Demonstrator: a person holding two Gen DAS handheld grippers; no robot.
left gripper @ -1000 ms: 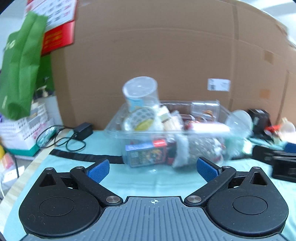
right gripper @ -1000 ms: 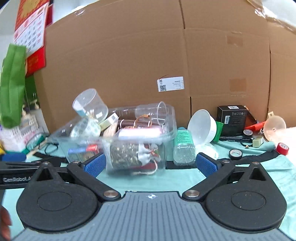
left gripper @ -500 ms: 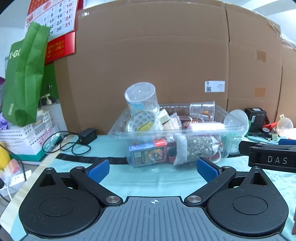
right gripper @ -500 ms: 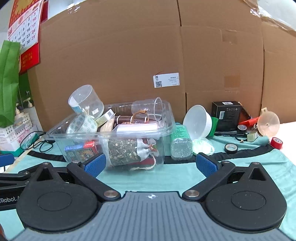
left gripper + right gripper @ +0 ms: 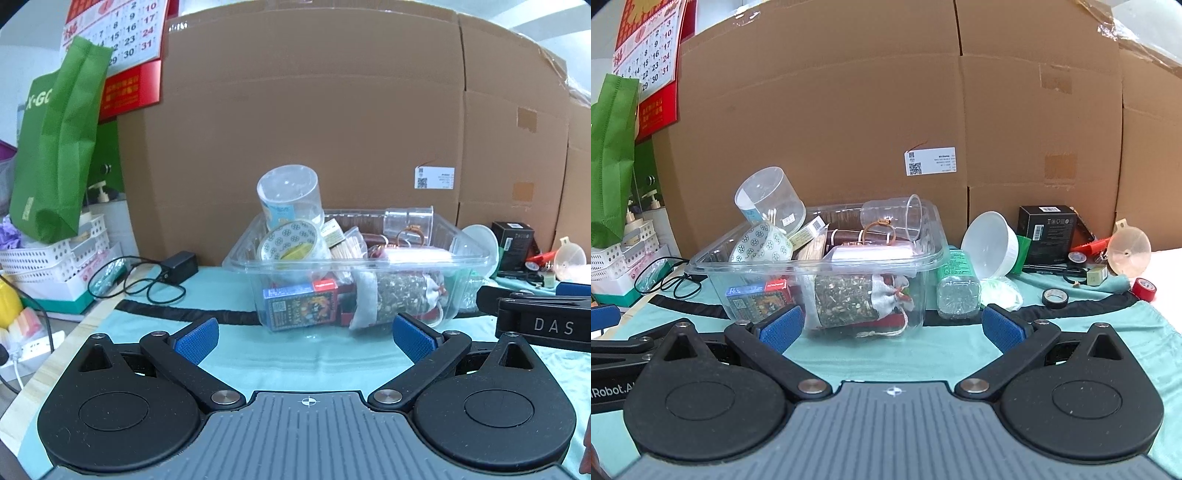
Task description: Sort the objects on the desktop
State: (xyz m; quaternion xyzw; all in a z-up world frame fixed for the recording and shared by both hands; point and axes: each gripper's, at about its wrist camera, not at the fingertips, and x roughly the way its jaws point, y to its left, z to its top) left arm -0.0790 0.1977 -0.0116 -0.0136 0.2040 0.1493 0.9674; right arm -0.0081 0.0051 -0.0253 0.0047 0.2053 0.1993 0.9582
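Observation:
A clear plastic bin [image 5: 476, 258] [image 5: 934, 254] stands on the teal cloth, filled with several things: a clear tub [image 5: 290, 195], a patterned tape roll [image 5: 291, 242], a card box [image 5: 301, 302] [image 5: 757, 297], a drawstring pouch [image 5: 399, 295] [image 5: 857, 301] and a clear cup [image 5: 894, 216]. My left gripper [image 5: 304, 334] is open and empty, just in front of the bin. My right gripper [image 5: 890, 326] is open and empty, close to the bin's front wall. The right gripper's body shows at the right edge of the left wrist view [image 5: 539, 321].
Right of the bin lie a green bottle [image 5: 956, 280], a white bowl [image 5: 990, 243], a black box [image 5: 1049, 230], a funnel [image 5: 1128, 249], black tape [image 5: 1054, 297] and red tape [image 5: 1143, 288]. A cardboard wall [image 5: 886, 110] stands behind. A charger and cable [image 5: 162, 273], white baskets [image 5: 55, 254] and a green bag [image 5: 59, 140] are at the left.
Both grippers have drawn back a little from the bin and steadied; the blur is gone. The right gripper's body has come into the left wrist view. Both stay open.

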